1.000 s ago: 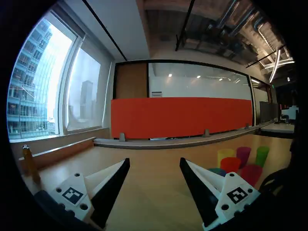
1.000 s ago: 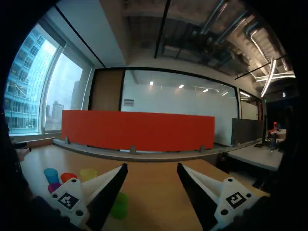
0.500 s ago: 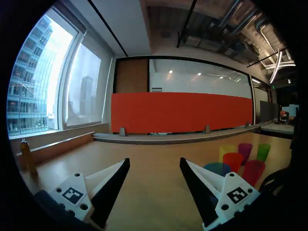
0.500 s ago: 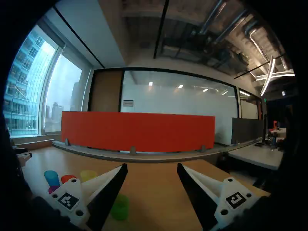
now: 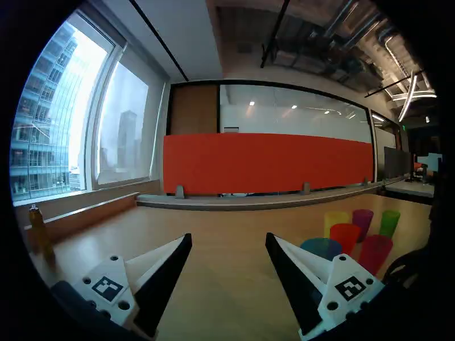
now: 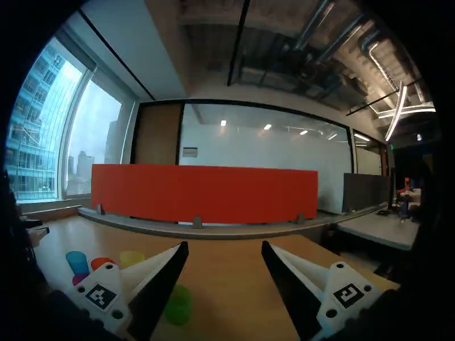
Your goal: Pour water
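Several coloured plastic cups stand in a cluster on the wooden table. In the left gripper view they sit at the right: a yellow cup [image 5: 335,220], a purple cup [image 5: 363,221], a green cup [image 5: 389,222], a red cup [image 5: 345,237], a blue cup [image 5: 321,248] and a crimson cup [image 5: 375,253]. My left gripper [image 5: 227,250] is open and holds nothing. An amber bottle [image 5: 38,230] stands at the far left by the window ledge. In the right gripper view a blue cup [image 6: 75,262], a red cup [image 6: 101,262], a yellow cup [image 6: 131,258] and a green cup [image 6: 178,304] lie low at the left. My right gripper [image 6: 224,256] is open and bare.
A long orange partition [image 5: 267,162] runs along the table's far edge on a grey rail. Tall windows [image 5: 62,131] line the left side. More desks [image 6: 378,227] stand at the right. Bare wood table [image 5: 227,295] stretches ahead of both grippers.
The left gripper view has tipped slightly, so the cups show more fully and a little higher. The right gripper view has barely shifted. Both grippers stay open.
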A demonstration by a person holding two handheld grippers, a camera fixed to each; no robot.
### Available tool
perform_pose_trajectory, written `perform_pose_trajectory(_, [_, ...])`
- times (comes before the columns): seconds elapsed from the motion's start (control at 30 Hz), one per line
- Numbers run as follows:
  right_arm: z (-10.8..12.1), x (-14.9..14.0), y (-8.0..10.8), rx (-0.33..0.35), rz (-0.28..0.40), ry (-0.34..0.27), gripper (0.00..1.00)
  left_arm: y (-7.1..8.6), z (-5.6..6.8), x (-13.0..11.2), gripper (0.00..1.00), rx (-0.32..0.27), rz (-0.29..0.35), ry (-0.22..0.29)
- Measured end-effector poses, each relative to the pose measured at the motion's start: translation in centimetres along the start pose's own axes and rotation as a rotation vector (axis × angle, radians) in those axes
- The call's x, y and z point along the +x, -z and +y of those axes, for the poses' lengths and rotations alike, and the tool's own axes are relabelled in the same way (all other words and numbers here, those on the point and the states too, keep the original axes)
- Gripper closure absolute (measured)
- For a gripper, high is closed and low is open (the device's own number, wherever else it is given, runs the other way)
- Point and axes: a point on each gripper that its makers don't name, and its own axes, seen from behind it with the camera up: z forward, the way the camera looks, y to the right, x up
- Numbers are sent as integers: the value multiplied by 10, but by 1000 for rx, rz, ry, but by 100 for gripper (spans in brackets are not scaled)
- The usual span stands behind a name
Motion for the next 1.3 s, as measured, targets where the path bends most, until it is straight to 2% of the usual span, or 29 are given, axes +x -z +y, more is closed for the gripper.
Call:
perform_pose_trajectory(0.5, [5,3,1,7,17,7,0,-1,1,0,4,1,-3,0])
perform_pose_trajectory(1.0, [1,3,-5,57,49,29,0,-1,0,-1,4,1,-3,-1])
perform_pose_trajectory(1.3, [-1,-20,-15,67,42,6,0,-1,0,0,4,1,-3,-1])
